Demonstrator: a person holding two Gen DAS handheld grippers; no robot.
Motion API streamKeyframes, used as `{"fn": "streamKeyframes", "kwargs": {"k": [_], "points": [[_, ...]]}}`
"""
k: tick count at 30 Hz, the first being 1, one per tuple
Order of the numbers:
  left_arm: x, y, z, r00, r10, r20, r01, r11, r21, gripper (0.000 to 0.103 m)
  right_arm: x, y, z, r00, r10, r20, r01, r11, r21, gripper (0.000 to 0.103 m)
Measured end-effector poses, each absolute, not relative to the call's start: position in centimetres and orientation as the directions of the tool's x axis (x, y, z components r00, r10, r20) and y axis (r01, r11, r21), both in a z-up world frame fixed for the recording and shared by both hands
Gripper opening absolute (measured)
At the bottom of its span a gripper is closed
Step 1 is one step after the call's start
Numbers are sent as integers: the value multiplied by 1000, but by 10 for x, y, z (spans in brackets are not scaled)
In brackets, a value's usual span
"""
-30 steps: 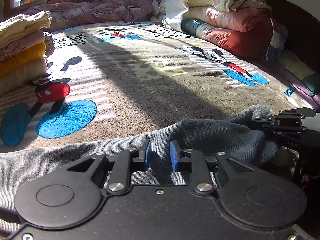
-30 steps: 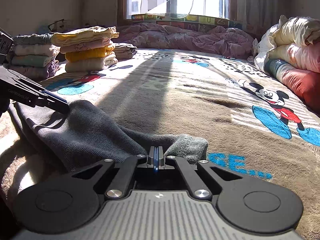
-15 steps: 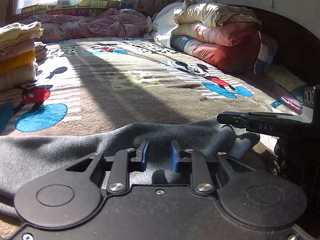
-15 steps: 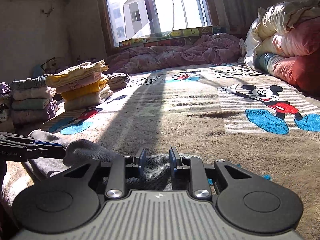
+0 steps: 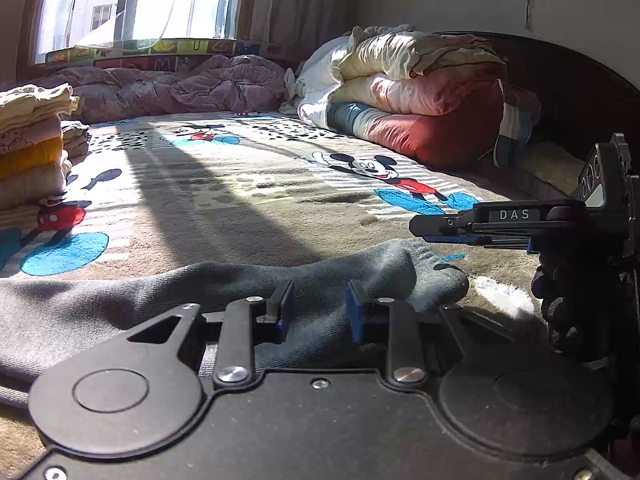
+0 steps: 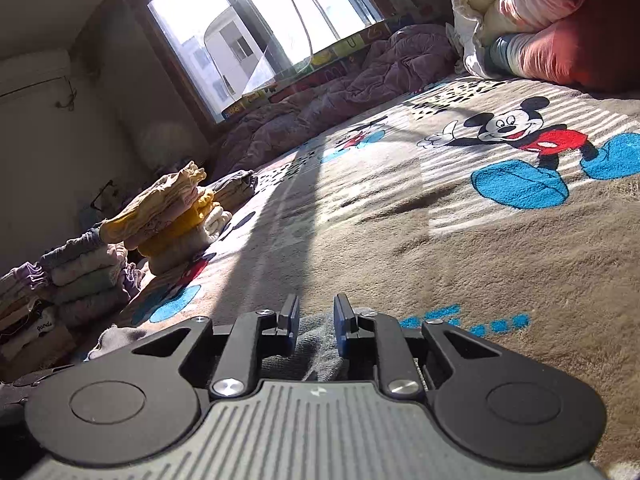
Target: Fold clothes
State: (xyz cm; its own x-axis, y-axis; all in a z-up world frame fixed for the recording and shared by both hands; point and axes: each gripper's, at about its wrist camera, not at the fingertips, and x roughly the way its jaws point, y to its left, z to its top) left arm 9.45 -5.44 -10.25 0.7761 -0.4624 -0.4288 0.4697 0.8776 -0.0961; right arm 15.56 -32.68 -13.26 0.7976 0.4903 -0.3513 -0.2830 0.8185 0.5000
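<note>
One bed (image 5: 248, 216) carries two stacks of folded clothes (image 6: 172, 216) and one grey garment (image 5: 224, 292) lying flat at its near edge. Two grippers, left gripper (image 5: 316, 308) and right gripper (image 6: 316, 320), hover over it, fingers apart, gripping nothing.

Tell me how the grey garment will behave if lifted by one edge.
The grey garment will probably droop and fold, since it lies limp and rumpled on the blanket. Its knit looks soft, so likely light and not slippery.

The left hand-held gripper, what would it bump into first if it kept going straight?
Probably the grey garment: the open left hand-held gripper already has it bunched between its fingers. Depth is unclear.
</note>
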Motion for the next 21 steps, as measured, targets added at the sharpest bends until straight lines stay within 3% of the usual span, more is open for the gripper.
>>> {"fn": "streamKeyframes", "kwargs": {"k": [3,6,9,14,16,17,19,21], "points": [[105,-81,-113,749,-485,-451,503,860,-88,26,149,-331,-132,796,484,-364,-290,832,472,30],[129,-111,-139,734,-416,-537,467,883,-45,26,156,-339,-142,793,464,-394,-235,831,504,30],[134,-117,-137,749,-405,-524,447,893,-52,26,158,-354,-148,790,517,-331,-227,747,625,30],[112,-110,-123,771,-416,-482,461,887,-27,26,162,-334,-152,740,556,-379,-299,776,555,29],[99,-108,-119,776,-437,-455,486,874,-11,27,162,-330,-148,741,565,-363,-329,776,538,17],[95,-109,-118,772,-454,-444,509,861,6,27,163,-330,-146,743,570,-351,-336,771,541,16],[87,-113,-116,756,-492,-432,567,821,59,29,167,-335,-146,741,581,-335,-329,750,573,16],[84,-121,-114,734,-518,-440,620,776,121,38,173,-340,-150,735,586,-341,-300,733,611,16]]}}
